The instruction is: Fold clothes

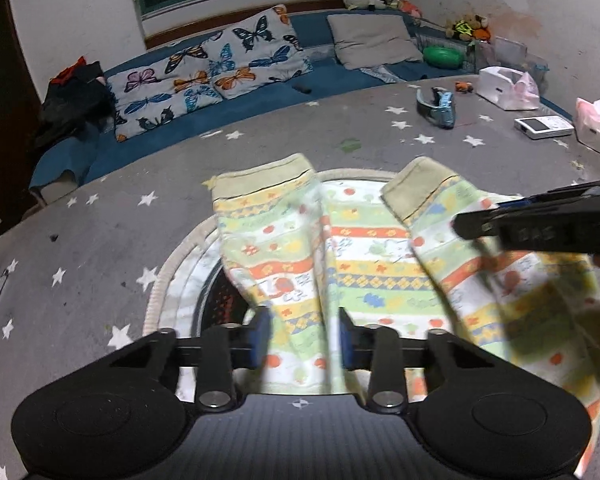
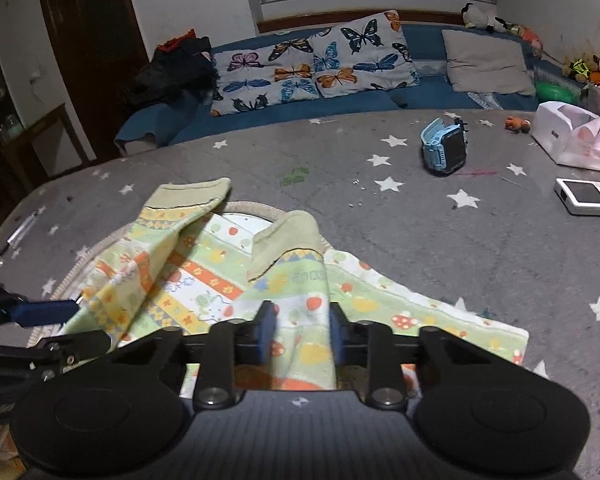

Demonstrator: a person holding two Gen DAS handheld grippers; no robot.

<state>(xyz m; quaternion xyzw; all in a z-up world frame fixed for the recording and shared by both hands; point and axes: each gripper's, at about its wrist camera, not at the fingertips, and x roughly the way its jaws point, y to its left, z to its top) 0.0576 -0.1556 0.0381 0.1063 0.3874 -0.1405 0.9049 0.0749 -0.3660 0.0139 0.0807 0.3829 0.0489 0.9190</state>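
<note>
Left wrist view: the left gripper [image 1: 304, 338] holds the striped garment [image 1: 364, 264] bunched between its jaws (cuffs ahead). Right wrist view: the right gripper [image 2: 300, 332] likewise clamps cloth, which lies ahead on the star-patterned table [image 2: 460, 248].

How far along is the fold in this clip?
Early. Both sleeves of the shirt are lifted over the body, cuffs uppermost. The left gripper and right gripper each have fabric between their jaws. No finished crease shows; the whole fold remains.
</note>
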